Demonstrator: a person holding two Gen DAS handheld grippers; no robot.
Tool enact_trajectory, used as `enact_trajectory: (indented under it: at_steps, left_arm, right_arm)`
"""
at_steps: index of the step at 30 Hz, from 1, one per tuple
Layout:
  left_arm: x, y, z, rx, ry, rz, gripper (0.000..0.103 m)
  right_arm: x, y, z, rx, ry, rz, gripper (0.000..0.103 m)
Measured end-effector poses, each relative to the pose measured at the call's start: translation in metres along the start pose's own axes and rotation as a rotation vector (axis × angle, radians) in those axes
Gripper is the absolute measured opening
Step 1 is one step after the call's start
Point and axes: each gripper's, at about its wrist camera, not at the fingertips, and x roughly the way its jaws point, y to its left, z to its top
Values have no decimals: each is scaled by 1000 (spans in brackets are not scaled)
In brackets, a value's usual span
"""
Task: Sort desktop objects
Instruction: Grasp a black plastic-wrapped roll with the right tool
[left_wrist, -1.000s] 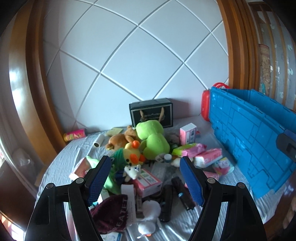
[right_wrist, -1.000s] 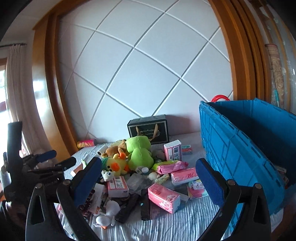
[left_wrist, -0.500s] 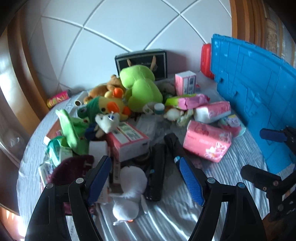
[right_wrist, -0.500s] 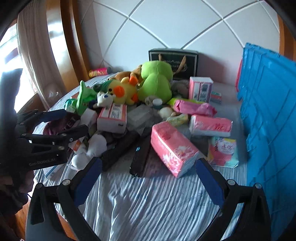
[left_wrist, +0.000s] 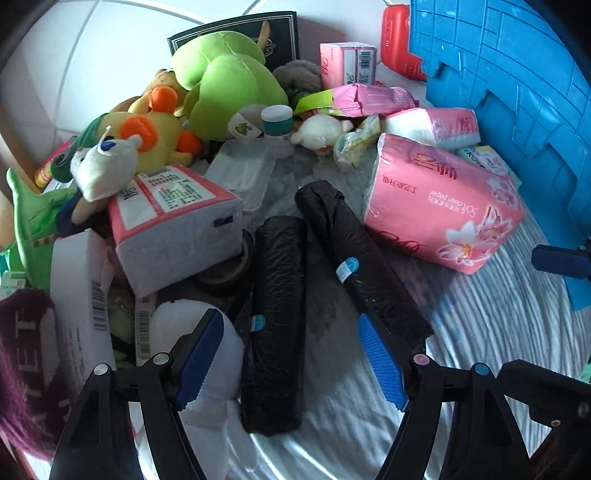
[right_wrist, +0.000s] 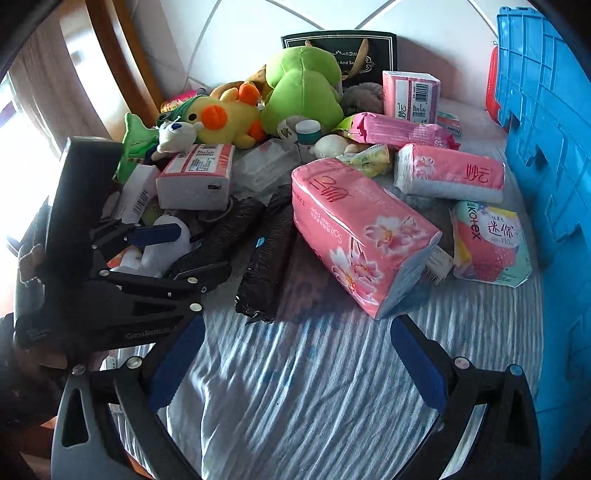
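Sorting looks largely outstanding. Plush toys such as the lime-green plush frog (right_wrist: 301, 92), the large pink tissue pack (right_wrist: 360, 230) and two black bag rolls (left_wrist: 279, 314) lie heaped on the cloth-covered surface (right_wrist: 295, 387) beside the blue plastic crate (right_wrist: 550, 122). Crate interior unseen. Left tool (left_wrist: 290, 363) and right tool (right_wrist: 297, 367) both spread, grasping nothing.

Two black bag rolls (left_wrist: 275, 317) side by side, pink tissue pack (left_wrist: 439, 206) beside
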Motion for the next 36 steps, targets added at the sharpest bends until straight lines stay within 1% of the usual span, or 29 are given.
enact_trajectory:
  at_steps: [2,4,8,10,14,16,18,19,20,21,22,24,26,28,29,30,33,35,36]
  left_arm:
    - [4,3,2,14,-1,-2,76]
    - [6,9,1,15,-6,-14,73]
    - [3,18,-5,77,-26,-46,73]
    - [-3,23,-8,92,-34,-74,73]
    - [-16,36,-17,106,-55,-126,73]
    - [-18,39,-19,114,-57,-136,73]
    - [-18,41,-18,118,-55,-143,73]
    - [-18,42,-17,120,-54,-147,73]
    - [-19,42,-17,118,-54,-151,73]
    - [-20,42,-18,119,-54,-157,73]
    - [-20,43,-19,119,-55,-163,73]
    - [-21,44,-19,118,-54,-173,73]
    - [-21,45,-18,111,-48,-178,73]
    - [-21,45,-16,104,-43,-184,73]
    - [-21,44,-15,97,-40,-187,73]
    - [-22,43,-13,90,-37,-191,73]
    - [-22,35,-8,89,-31,-188,73]
    - [-19,30,-4,84,-26,-185,73]
    - [-16,29,-2,78,-20,-171,73]
  right_arm:
    - [5,2,2,4,4,3,103]
    - [11,4,6,14,9,13,103]
    - [23,9,13,39,21,40,103]
    - [29,10,18,57,31,62,103]
    - [45,10,30,121,45,123,103]
    - [58,7,36,159,69,117,100]
    - [72,5,41,185,112,72,88]
    - [79,5,44,194,135,43,84]
    - [85,6,47,198,158,15,73]
    - [90,10,50,181,178,-7,58]
    - [95,14,53,164,198,-30,53]
    - [104,22,57,117,227,-76,50]
    - [109,31,60,64,244,-122,50]
    - [111,38,63,13,255,-170,42]
    - [111,41,63,-17,256,-202,34]
    - [110,43,62,-40,257,-227,34]
    - [100,33,57,-13,260,-221,34]
    - [92,22,52,15,250,-233,34]
    - [88,16,49,31,247,-230,34]
